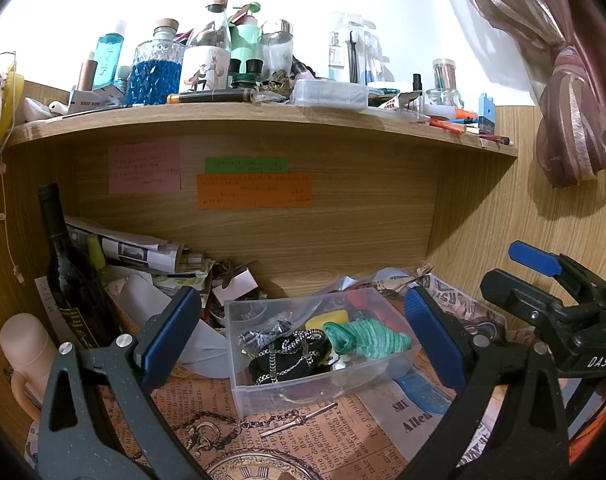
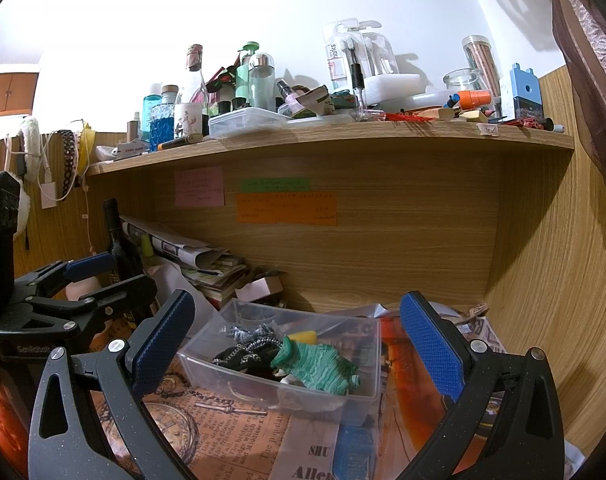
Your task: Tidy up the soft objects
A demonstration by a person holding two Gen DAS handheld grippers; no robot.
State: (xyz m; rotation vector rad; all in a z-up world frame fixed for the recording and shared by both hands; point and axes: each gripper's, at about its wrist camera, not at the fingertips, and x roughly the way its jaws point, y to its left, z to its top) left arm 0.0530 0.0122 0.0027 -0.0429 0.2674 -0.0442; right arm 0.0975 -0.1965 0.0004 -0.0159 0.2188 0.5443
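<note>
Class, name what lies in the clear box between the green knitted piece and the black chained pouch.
Nothing: in both wrist views the green knitted piece rests against the black chained pouch inside the clear box.

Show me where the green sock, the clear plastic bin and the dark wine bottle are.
green sock [image 1: 367, 338], left wrist view, on the middle of its ribbed body.
clear plastic bin [image 1: 303, 394], left wrist view, on its near front wall.
dark wine bottle [image 1: 69, 280], left wrist view, on its shoulder below the neck.

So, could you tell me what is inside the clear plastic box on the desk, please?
The clear plastic box holds a green knitted item, black fabric with a silver chain, something yellow and small grey bits at the back. Whatever lies beneath these is covered.
</note>
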